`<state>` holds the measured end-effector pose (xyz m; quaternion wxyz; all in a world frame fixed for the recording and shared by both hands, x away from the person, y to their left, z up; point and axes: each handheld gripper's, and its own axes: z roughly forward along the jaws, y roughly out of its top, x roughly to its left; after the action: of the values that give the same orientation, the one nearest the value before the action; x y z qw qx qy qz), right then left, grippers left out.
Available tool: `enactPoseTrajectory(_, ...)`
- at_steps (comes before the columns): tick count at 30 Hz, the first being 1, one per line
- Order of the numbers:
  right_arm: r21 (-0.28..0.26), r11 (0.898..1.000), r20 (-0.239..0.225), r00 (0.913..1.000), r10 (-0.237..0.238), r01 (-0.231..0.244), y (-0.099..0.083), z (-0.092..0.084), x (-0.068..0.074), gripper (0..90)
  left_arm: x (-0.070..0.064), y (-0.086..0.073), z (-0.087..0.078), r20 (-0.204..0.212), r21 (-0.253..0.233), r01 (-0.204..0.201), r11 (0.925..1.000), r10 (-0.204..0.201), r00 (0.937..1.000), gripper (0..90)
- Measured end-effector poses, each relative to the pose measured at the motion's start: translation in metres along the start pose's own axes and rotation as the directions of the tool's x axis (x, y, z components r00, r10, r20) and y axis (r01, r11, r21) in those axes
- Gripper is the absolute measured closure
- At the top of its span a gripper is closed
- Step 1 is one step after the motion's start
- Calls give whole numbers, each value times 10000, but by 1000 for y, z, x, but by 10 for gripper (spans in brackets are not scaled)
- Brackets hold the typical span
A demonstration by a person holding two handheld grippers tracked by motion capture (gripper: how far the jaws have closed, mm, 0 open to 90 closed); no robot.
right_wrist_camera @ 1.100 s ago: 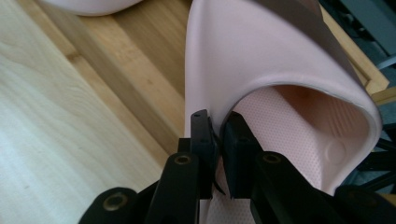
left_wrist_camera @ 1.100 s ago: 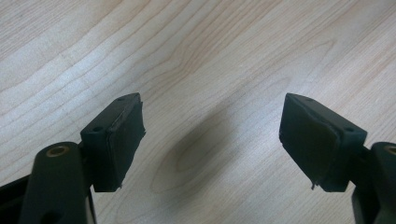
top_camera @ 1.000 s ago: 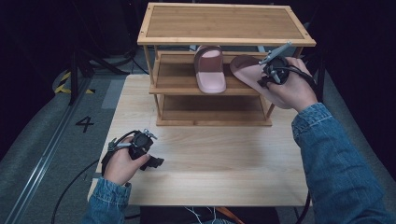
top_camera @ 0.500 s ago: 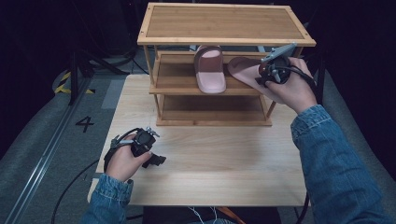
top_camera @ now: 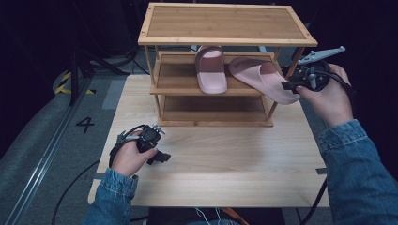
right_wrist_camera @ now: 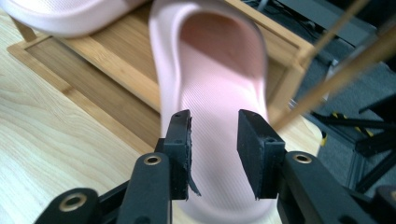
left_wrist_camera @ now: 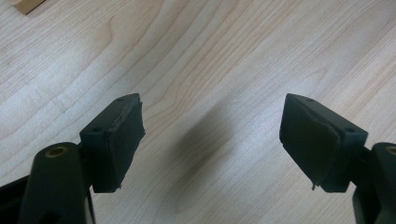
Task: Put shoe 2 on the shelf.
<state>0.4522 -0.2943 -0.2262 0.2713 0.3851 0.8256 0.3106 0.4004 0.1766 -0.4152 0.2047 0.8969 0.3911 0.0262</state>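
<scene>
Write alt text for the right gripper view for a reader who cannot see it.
The right gripper has just been opening its two black jaws, which stand apart over the heel of a pink slipper without pressing on it. The slipper lies with its toe end on a wooden shoe rack. Part of a second pink slipper shows at top left, above a light wooden table.

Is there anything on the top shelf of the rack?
No, the top shelf is bare; both pink slippers sit on the middle shelf.

Right gripper [top_camera: 287, 86] at slipper's [top_camera: 263, 77] heel on the rack's [top_camera: 155, 89] middle shelf.
</scene>
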Motion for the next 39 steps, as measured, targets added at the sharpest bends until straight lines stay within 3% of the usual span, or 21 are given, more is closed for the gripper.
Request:
enactPoseTrajectory(5, 508, 9985, 211, 9996, 206, -216, -20, -8, -12, 696, 1, 1, 3, 9, 217, -11, 9998, 11, 10000, 221)
enactPoseTrajectory(10, 632, 9959, 443, 9971, 627, -654, -33, -13, -23, 700, 1, 3, 2, 3, 163, 2, 9999, -2, 10000, 221)
enactPoseTrajectory(18, 1200, 9884, 670, 9941, 853, -929, -50, -5, -32, 751, 1, 4, 3, 12, 192, 6, 9998, -6, 10000, 220)
enactPoseTrajectory(22, 1508, 9847, 618, 9950, 789, -874, -55, 3, -32, 808, 1, 4, 3, 15, 169, 11, 9999, -12, 10000, 220)
enactPoseTrajectory(29, 1750, 9809, 487, 9958, 772, -847, -55, 11, -27, 832, 1, 4, 3, 6, 168, -6, 9999, 6, 10000, 220)
enactPoseTrajectory(34, 1664, 9829, 459, 9963, 723, -790, -55, 11, -23, 835, 0, 4, 3, -18, 183, -26, 9998, 27, 10000, 220)
enactPoseTrajectory(39, 1442, 9871, 115, 9976, 681, -690, -53, 13, -15, 835, 0, 4, 3, -90, 159, -90, 9998, 91, 9999, 220)
